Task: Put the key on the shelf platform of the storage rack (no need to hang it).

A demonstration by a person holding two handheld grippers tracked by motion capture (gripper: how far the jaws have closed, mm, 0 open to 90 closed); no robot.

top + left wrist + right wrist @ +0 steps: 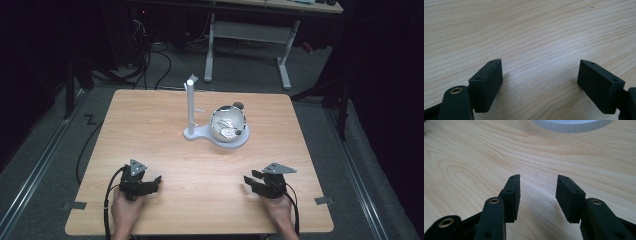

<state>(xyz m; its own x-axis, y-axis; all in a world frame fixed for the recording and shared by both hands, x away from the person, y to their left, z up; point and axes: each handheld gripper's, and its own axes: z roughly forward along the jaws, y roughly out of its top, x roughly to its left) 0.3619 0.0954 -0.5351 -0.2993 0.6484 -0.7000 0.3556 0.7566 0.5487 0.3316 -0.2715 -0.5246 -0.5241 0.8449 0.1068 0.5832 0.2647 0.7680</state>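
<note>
Both grippers sit low at the near edge of the desk, nothing in either of them. The left gripper rests toward the near left corner, jaws spread wide over bare wood, and the left gripper view confirms it: two black pads well apart, only grain between them. The right gripper mirrors it toward the near right corner, jaws parted a little less, again with nothing but wood in the gap.

The thing nearest to them is the shiny metal bowl, sitting just past the middle of the desk, toward the far edge, on the round end of a white stand base. A thin white post rises from the left end of that base, just beside the bowl. There is something pale inside the bowl, too small to make out. The curved rim of the white base peeks in at the top of the right gripper view.

This looks like the start: hands parked, approach not yet begun. The next move likely calls for a reach forward to the centre, the right gripper being better lined up with the bowl. The rim is thin and slick, so the jaws would need a square bite, keeping clear of the post.
</note>
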